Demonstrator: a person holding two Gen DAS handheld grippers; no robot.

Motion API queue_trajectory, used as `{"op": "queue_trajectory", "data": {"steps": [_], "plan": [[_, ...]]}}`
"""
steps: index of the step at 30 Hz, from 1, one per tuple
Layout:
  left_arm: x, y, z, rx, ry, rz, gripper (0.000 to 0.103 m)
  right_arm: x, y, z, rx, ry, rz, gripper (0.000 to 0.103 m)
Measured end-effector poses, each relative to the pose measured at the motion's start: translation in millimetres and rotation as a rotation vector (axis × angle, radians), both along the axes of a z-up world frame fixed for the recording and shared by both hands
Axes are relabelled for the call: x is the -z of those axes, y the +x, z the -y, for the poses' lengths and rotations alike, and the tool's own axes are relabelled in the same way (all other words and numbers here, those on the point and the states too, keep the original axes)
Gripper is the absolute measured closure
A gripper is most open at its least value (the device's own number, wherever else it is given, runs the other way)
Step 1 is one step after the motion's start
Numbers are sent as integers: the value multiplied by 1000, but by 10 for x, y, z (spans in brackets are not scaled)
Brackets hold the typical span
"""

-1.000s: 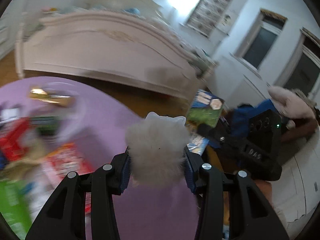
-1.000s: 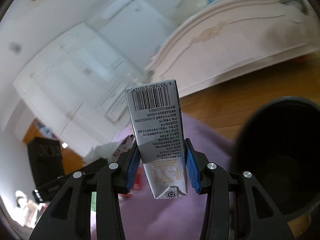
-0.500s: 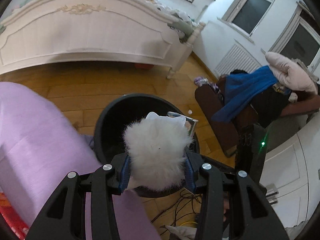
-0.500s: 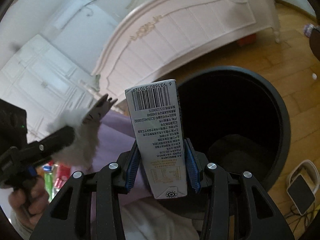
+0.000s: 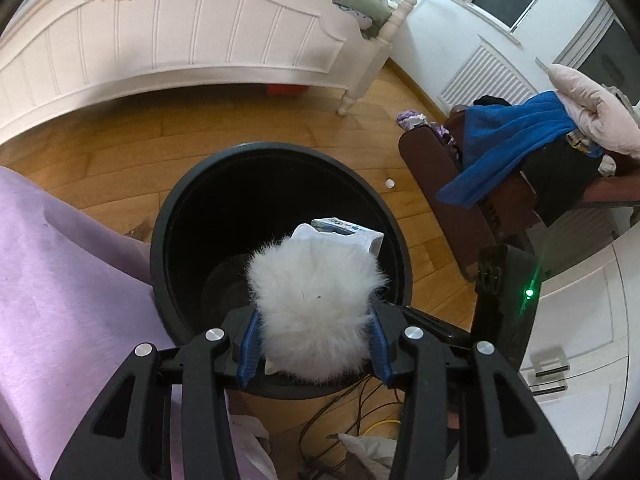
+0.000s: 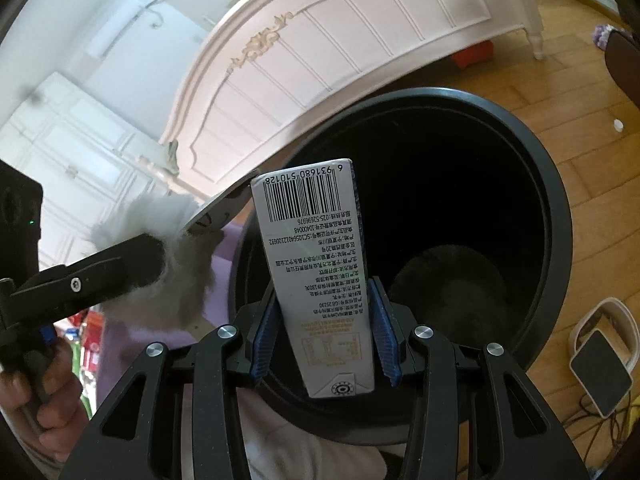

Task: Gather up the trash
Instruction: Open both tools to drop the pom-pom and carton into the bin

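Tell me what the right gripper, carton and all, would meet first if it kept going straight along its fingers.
Probably the inside of the black bin. The right gripper, shut on the carton, points down into the bin's open mouth, and nothing shows between. Depth is unclear, so inner wall or floor could come first.

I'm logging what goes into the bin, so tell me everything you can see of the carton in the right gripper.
The carton is a slim, rectangular drink box, white-grey like coated paperboard, with a barcode at its far end, small printed text and a round mark near the gripper. It looks uncrushed. The right gripper clamps it between blue pads, holding it over the mouth of the black bin. Nothing else touches it.
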State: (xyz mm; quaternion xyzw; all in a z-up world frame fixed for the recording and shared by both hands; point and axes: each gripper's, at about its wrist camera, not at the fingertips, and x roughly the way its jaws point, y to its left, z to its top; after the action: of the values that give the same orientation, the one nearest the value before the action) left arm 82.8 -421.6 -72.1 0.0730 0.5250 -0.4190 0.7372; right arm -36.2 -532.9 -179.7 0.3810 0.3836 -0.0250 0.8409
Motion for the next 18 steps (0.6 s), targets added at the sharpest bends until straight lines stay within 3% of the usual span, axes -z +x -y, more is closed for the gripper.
{"op": "queue_trajectory", "data": {"steps": [7, 15, 18], "plan": [[28, 28, 26, 5, 21, -23, 56, 13, -6, -35, -13, -13, -14, 59], [-27, -2, 26, 17, 11, -1, 46, -62, 9, -85, -7, -30, -41, 57], [-67, -52, 10, 23, 3, 19, 42, -147, 10, -117, 4, -47, -48, 45]]}}
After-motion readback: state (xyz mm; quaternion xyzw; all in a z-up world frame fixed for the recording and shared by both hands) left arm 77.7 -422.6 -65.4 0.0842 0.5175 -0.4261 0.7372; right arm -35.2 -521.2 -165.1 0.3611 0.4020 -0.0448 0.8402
